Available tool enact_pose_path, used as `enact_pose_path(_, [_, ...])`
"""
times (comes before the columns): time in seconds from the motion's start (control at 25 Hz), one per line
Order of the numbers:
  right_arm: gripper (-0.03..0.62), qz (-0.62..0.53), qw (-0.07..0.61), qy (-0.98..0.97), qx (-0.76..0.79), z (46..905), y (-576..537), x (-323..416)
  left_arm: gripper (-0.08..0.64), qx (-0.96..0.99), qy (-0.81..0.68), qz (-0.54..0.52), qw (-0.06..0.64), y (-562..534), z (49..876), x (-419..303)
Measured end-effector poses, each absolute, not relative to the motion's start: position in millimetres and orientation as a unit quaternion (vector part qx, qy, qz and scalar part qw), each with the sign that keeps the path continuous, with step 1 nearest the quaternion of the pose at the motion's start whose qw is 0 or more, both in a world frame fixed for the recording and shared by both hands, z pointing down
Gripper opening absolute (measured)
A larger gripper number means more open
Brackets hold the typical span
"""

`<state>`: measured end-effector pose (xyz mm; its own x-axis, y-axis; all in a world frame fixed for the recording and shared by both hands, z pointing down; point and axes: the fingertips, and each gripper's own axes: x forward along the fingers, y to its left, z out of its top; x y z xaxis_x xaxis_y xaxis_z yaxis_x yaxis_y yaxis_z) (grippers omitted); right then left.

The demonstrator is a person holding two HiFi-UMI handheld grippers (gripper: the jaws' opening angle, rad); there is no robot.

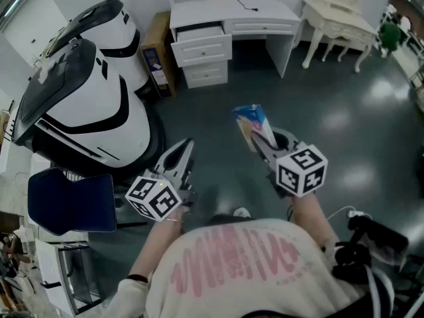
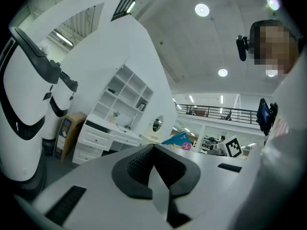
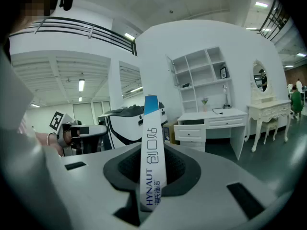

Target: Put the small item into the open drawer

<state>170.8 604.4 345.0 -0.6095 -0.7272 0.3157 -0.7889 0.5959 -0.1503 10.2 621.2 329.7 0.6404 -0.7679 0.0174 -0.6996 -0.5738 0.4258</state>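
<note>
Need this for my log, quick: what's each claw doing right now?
Left claw: closed, empty.
Right claw: closed on the blue-and-white packet.

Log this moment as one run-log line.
right gripper: shut on packet | left gripper: shut, empty | open drawer: far ahead, not reached | phase: carry

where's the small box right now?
Head view, right of centre: the small box is clamped in the right gripper, well short of the white desk at the top.
</note>
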Motion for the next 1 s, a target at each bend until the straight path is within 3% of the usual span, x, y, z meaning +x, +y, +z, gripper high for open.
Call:
enact_pose_path(0.72, [0.083, 0.163, 0.123, -0.878, 0.432, 349, 633, 157, 0.029, 0.88, -0.426, -0.076, 0.195, 656, 327, -24])
enact_pose_path(1.0, [0.087, 0.209, 0.1, -0.868, 0.439, 366, 577, 152, 0.029, 0.874, -0.433, -0.088, 0.204, 602, 348, -49])
